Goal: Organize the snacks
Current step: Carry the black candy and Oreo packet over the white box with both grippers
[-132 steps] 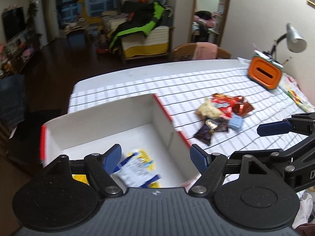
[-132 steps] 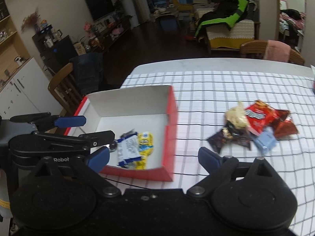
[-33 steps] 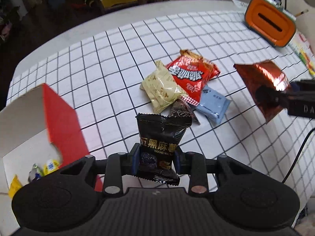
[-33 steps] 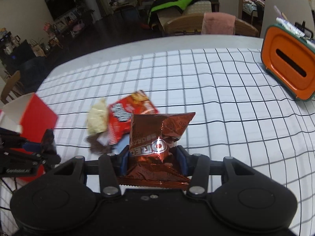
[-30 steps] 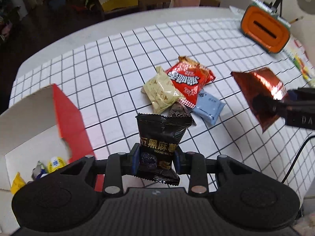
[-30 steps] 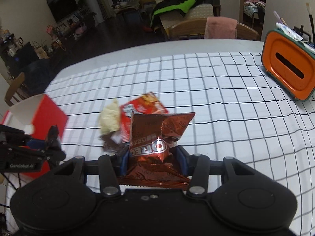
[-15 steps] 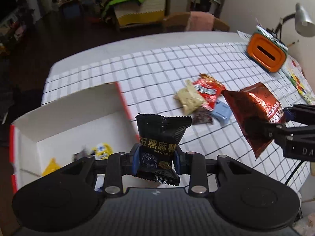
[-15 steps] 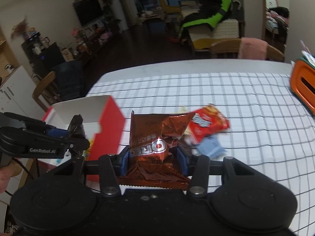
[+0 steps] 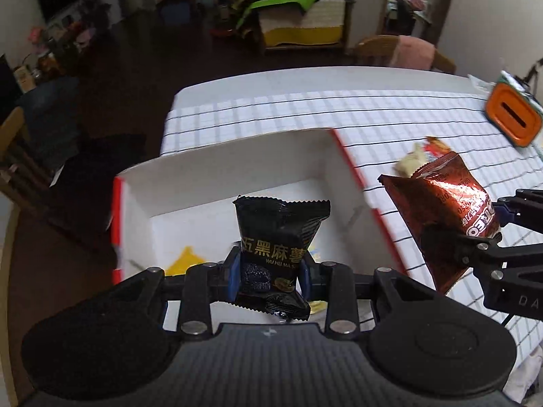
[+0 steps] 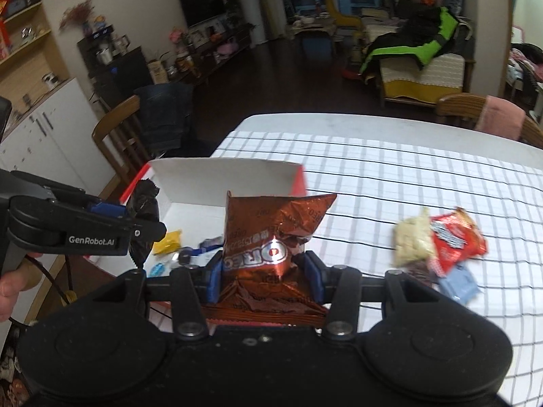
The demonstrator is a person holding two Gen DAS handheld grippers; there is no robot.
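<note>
Both grippers have travelled from the snack pile [image 10: 437, 251] to the red-and-white box [image 9: 237, 176]. Left gripper [image 9: 269, 273] pinches 1 black snack packet [image 9: 280, 237] above the box floor. Right gripper [image 10: 263, 278] pinches 1 copper Oreo packet [image 10: 271, 237], just beside the box's red wall.

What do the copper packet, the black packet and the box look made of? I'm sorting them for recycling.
Copper packet: probably metallised foil film, with mirror glints and sharp creases. Black packet: likely glossy plastic film, crimped along its top edge. Box: seemingly matte white cardboard, with thin folded walls and a red outside.
</note>
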